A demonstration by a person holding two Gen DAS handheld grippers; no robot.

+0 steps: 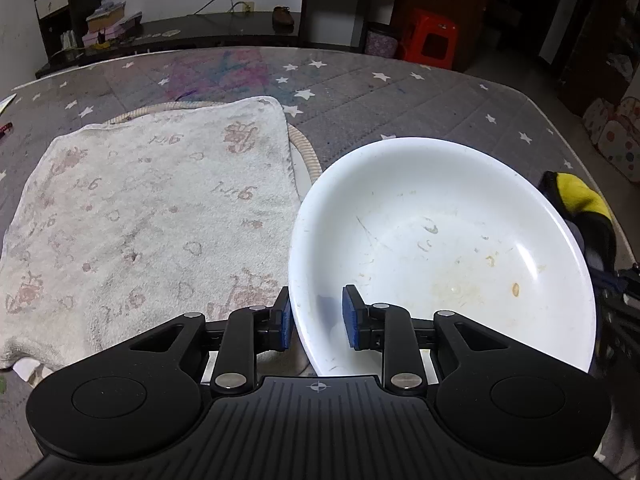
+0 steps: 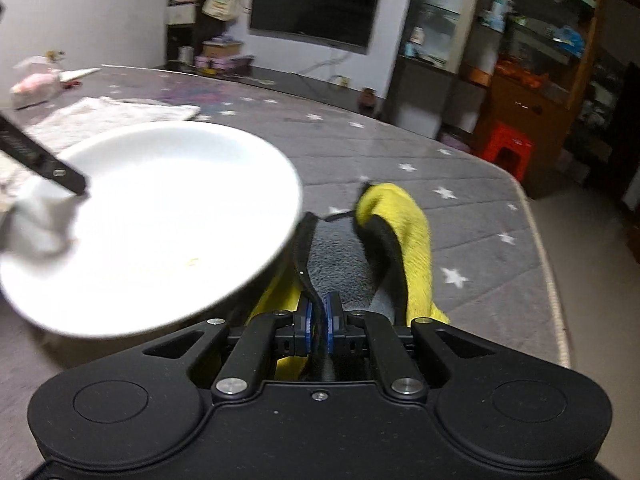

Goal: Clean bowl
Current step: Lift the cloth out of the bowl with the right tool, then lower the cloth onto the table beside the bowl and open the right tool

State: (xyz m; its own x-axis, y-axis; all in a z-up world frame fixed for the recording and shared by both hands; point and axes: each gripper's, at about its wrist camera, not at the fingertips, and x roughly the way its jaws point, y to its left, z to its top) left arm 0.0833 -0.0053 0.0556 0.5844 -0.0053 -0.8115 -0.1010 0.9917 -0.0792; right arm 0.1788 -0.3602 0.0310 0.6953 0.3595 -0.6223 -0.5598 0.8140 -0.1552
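Across star-print desk (image 1: pixel 400 92): left fingers (image 1: pixel 286 316) straddling soiled bowl (image 1: pixel 440 240) rim (unclamped), right fingers (image 2: pixel 331 320) pinching cloth (image 2: pixel 400 232), risking bowl slipping.

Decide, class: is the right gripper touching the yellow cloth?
Touching. The right wrist view shows the right gripper with its blue pads pinched on the black-trimmed edge of the yellow cloth, no gap either side.
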